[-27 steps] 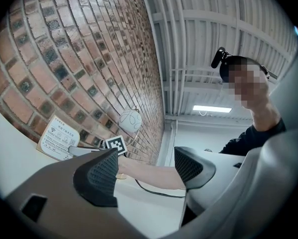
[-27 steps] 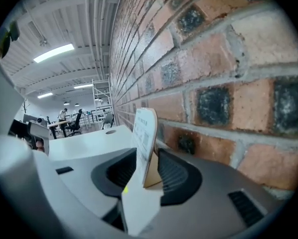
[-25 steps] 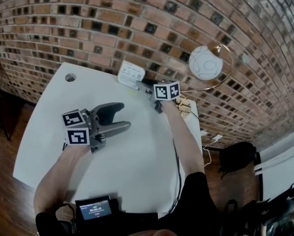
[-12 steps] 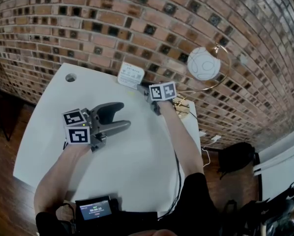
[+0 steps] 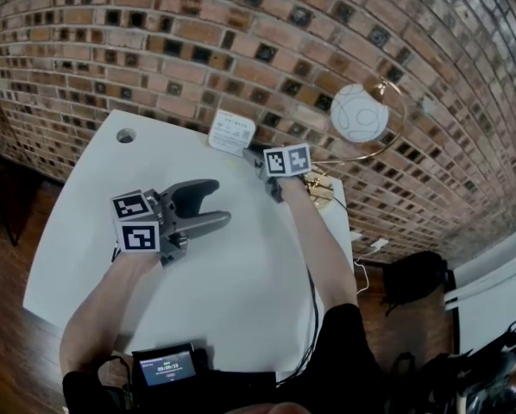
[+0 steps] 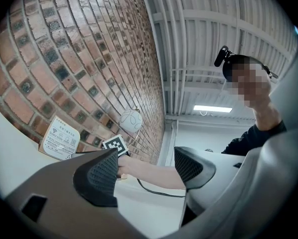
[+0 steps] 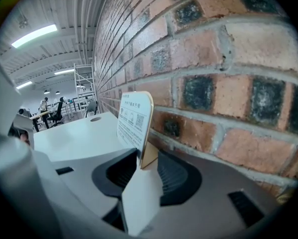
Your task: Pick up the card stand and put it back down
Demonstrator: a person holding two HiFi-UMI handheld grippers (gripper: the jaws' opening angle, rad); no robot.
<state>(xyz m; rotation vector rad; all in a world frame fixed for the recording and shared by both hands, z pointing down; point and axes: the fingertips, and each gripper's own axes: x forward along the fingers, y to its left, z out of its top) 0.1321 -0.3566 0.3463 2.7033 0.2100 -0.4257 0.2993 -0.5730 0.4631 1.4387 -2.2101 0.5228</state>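
The card stand [image 5: 232, 129], a white printed card with a gold-coloured foot, stands upright on the white table [image 5: 241, 291] close to the brick wall. My right gripper [image 5: 256, 156] reaches to it from the right. In the right gripper view the card stand [image 7: 135, 121] sits with its near edge and foot between the two pads of the right gripper [image 7: 146, 158], whose jaws stand open around it. My left gripper [image 5: 215, 205] lies mid-table, open and empty. In the left gripper view the left gripper [image 6: 145, 158] points at the card stand [image 6: 60, 138] far off.
A white globe lamp [image 5: 359, 112] on a gold arc stands by the wall, right of the stand. A small wooden object [image 5: 320, 186] lies under it. A round hole [image 5: 126, 134] marks the table's far left. A black cable [image 5: 311, 291] runs along the right edge; a screen device [image 5: 166, 367] is nearest me.
My right gripper has slid left along the wall towards the card stand, bringing its jaws around the stand's edge. The left gripper has stayed where it was.
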